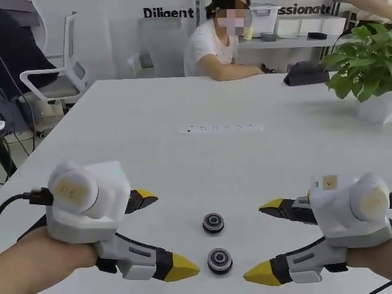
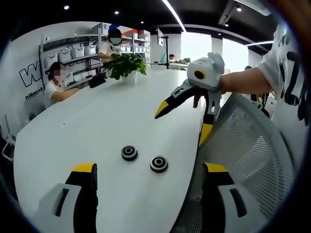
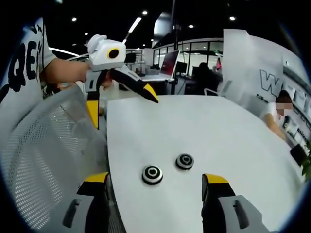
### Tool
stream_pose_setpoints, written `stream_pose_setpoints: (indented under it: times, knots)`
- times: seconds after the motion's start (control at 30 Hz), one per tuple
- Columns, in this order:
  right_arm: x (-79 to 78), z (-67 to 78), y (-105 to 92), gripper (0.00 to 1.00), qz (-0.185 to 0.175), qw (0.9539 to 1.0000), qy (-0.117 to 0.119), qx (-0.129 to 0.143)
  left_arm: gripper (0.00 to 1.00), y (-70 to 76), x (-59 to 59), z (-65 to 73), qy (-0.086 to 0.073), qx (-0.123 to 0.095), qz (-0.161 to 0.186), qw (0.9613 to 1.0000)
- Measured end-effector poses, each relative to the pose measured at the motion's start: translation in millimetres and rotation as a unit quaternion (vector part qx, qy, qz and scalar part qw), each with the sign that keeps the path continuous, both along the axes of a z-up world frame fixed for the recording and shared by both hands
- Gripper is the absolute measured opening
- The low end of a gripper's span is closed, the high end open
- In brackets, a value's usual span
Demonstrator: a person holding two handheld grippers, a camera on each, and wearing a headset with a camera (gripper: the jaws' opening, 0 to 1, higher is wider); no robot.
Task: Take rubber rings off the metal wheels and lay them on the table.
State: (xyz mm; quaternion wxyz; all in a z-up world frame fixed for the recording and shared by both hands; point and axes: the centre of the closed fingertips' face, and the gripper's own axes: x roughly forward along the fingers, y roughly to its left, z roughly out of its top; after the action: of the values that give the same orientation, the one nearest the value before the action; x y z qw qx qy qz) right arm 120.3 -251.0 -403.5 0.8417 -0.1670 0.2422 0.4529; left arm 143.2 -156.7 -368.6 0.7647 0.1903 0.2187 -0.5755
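Two small metal wheels, each with a black rubber ring around it, lie flat on the white table [image 1: 184, 159] near its front edge. The farther wheel [image 1: 213, 222] [image 2: 129, 153] [image 3: 184, 161] and the nearer wheel [image 1: 220, 260] [image 2: 159, 164] [image 3: 152, 174] sit a little apart. My left gripper [image 1: 165, 233] [image 2: 149, 169] hovers open just left of them, holding nothing. Facing it from the right, my right gripper [image 1: 264, 240] [image 3: 155, 178] is open too and holds nothing. Both wheels lie between the two grippers.
A white power strip [image 1: 220, 128] lies mid-table. A person [image 1: 211, 49] sits at the far side beside a black case [image 1: 305, 75]. A potted plant [image 1: 361, 58] stands at the far right. A mesh chair [image 2: 243, 145] is at the table's front edge.
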Motion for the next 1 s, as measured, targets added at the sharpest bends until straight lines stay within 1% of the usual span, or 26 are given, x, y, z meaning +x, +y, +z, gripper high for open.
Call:
stream_pose_setpoints:
  times: [0.1, 0.2, 0.33, 0.4, 0.5, 0.6, 0.7, 1.0]
  knots:
    - [1.9, -2.6, 1.3, 0.74, 0.007, 1.0000, -0.001, -0.004, 0.86, -0.8, 0.5, -3.6, 0.002, 0.004, -0.003, 1.0000]
    - [3.7, -4.6, 2.4, 0.73, 0.010, 0.9999, 0.002, -0.001, 0.86, -1.6, 1.9, -7.6, 0.003, 0.008, -0.008, 0.9999]
    - [6.1, -11.9, 2.1, 0.73, 0.016, 0.9998, 0.006, -0.005, 0.85, -2.0, 3.8, -12.3, 0.005, 0.014, -0.011, 0.9998]
    - [6.2, -15.3, 1.3, 0.72, 0.022, 0.9997, 0.007, -0.009, 0.85, -2.1, 4.8, -14.1, 0.002, 0.017, -0.014, 0.9998]
    - [7.7, -19.1, -1.7, 0.71, 0.023, 0.9996, 0.010, -0.015, 0.85, -2.6, 5.8, -17.6, 0.004, 0.021, -0.017, 0.9996]
    - [9.1, -20.4, -3.4, 0.70, 0.022, 0.9996, 0.011, -0.014, 0.84, -3.1, 6.6, -21.3, 0.008, 0.022, -0.017, 0.9996]
    - [9.5, -23.6, -4.1, 0.70, 0.026, 0.9994, 0.013, -0.017, 0.83, -3.5, 6.6, -26.1, 0.015, 0.023, -0.019, 0.9995]
    - [12.2, -30.5, -3.5, 0.65, 0.036, 0.9990, 0.016, -0.021, 0.80, -5.6, 10.2, -32.9, 0.020, 0.028, -0.026, 0.9991]
